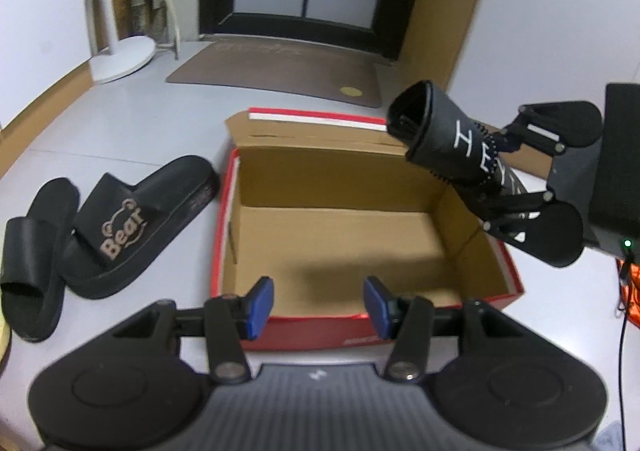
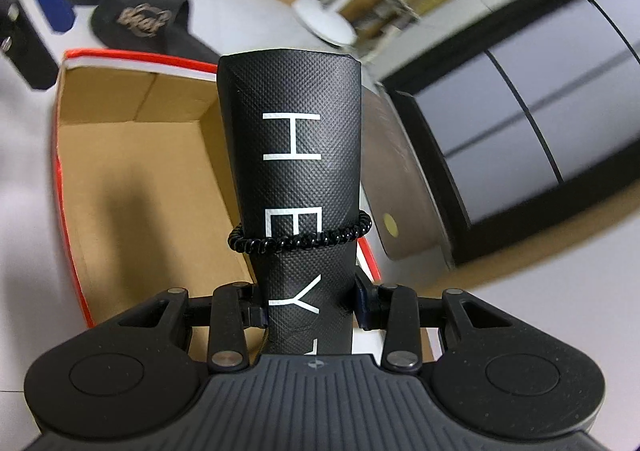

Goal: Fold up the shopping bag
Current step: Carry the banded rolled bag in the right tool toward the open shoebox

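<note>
Over the box's [image 1: 340, 235] far right corner we grip the rolled bag [image 2: 292, 171] in our right gripper [image 2: 310, 309]; our left gripper [image 1: 318, 303] hangs half-open, empty. If that grip slackens, the roll may slip, or its coil band [image 2: 300, 239] slide off and unroll it.

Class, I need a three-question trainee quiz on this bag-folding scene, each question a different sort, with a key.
1. True or false: the left tongs hold the rolled black bag.
2. What circles the bag? A) spiral hair tie B) tape C) ribbon
3. Fill in: the red shoebox holds ____.

Key: 1 false, the right tongs grip it; 2 A; 3 nothing.
</note>
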Tool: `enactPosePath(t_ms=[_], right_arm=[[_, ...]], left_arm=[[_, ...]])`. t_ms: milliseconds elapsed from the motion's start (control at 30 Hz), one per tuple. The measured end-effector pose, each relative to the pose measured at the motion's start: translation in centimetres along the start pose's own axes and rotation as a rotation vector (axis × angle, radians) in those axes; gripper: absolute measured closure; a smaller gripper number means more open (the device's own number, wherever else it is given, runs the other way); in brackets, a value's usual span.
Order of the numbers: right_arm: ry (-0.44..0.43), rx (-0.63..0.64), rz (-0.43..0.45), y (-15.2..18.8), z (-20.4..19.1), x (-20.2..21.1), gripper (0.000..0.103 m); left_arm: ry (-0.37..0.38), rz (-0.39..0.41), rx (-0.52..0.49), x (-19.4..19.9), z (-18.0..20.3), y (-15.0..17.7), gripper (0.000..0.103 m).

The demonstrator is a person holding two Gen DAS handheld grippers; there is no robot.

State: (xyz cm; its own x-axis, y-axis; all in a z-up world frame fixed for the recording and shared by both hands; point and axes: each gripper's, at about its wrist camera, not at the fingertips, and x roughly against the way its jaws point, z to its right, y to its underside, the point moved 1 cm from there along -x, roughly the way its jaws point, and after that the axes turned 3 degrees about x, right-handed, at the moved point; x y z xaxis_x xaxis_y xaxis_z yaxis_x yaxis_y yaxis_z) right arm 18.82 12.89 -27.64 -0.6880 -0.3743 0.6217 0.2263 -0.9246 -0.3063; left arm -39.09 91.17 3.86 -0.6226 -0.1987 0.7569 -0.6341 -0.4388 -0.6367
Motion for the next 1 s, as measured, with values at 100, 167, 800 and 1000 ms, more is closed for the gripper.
enactPosePath(t_ms=[100, 167, 800, 1000], right_arm=[[-0.013, 0.038, -0.004, -0.8, -0.8, -1.1, 0.063], [-0.019, 0.062, -0.016, -1.0, -1.5, -1.9, 0.062], [-0.054, 0.153, -0.008, -4.0, -4.0, -5.8, 0.063], [-0.082, 0.200, -0.029, -3.9, -5.3, -7.9, 0.063]], left_arm=[[-0.004, -0.002, 0.011, -0.1, -0.8, 0.4, 0.050], [-0.011, -0.006, 0.018, -0.1, -1.3, 0.7, 0.050], [-0.026, -0.009, 0.032, -0.8, -3.3, 0.3, 0.050], [-0.041, -0.014, 0.043, -0.8, -3.9, 0.4, 0.050]])
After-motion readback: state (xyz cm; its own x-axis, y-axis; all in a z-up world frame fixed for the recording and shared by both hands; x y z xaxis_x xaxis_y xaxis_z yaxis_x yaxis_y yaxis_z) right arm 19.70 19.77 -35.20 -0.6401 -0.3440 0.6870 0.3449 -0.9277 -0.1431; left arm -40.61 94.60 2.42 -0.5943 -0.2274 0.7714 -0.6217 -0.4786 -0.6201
